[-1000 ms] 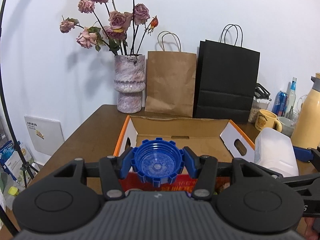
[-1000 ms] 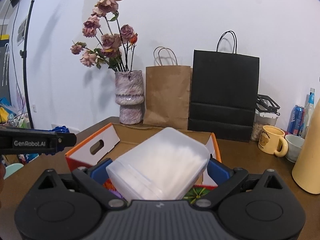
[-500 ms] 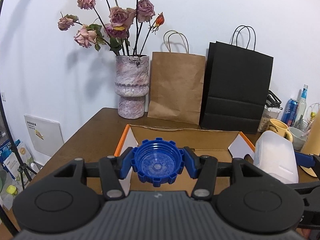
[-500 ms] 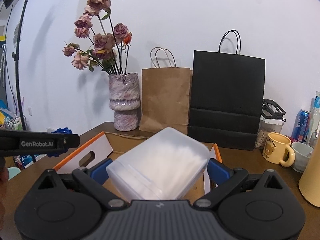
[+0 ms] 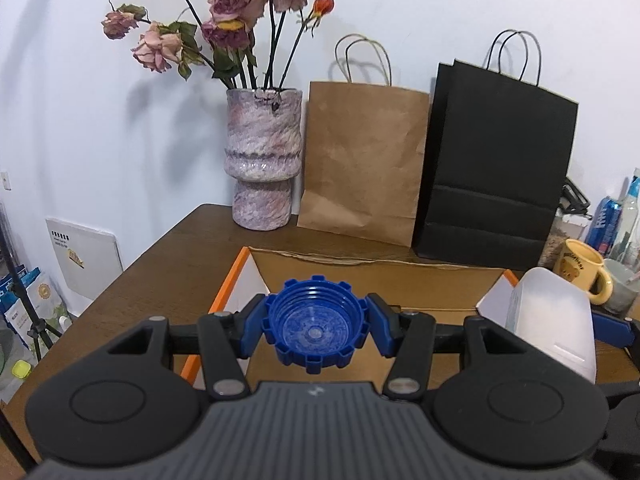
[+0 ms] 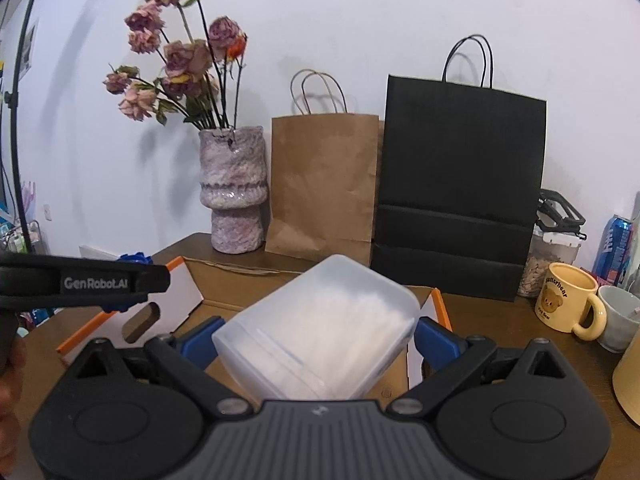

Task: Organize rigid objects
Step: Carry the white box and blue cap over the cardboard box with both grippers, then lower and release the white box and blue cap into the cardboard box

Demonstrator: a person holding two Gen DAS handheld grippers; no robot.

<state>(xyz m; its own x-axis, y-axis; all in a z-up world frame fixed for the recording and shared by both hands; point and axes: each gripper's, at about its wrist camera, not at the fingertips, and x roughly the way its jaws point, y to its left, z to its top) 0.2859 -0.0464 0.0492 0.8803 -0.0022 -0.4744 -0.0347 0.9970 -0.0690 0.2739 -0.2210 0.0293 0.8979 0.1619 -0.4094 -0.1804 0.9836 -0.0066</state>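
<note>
- Blue ridged cap [image 5: 315, 325]: one, open side facing the camera, pinched on both sides by the left gripper [image 5: 315, 326]; jaws narrowed onto it, above the near left part of the box.
- Frosted plastic container [image 6: 316, 330]: one, tilted, clamped between the right gripper [image 6: 316, 340] pads; jaws wide around it, above the near right part of the box.
- Cardboard box [image 5: 376, 276]: one, open, orange-edged flaps folded out, on the table under both grippers.
- Both grippers point slightly down, side by side; left one shows in the right wrist view at far left, with part of a hand [image 6: 10, 364] below it.
- Brown wooden table [image 5: 160, 272]; white wall behind.
- Far edge: one marbled pink vase [image 5: 262, 160] of dried roses, one brown paper bag [image 5: 360, 160], one black paper bag [image 5: 496, 160].
- Right side: one yellow bear mug [image 6: 568, 300], one grey cup [image 6: 622, 316], one blue can [image 6: 616, 240], one clip-lid jar [image 6: 548, 256] of seeds.
</note>
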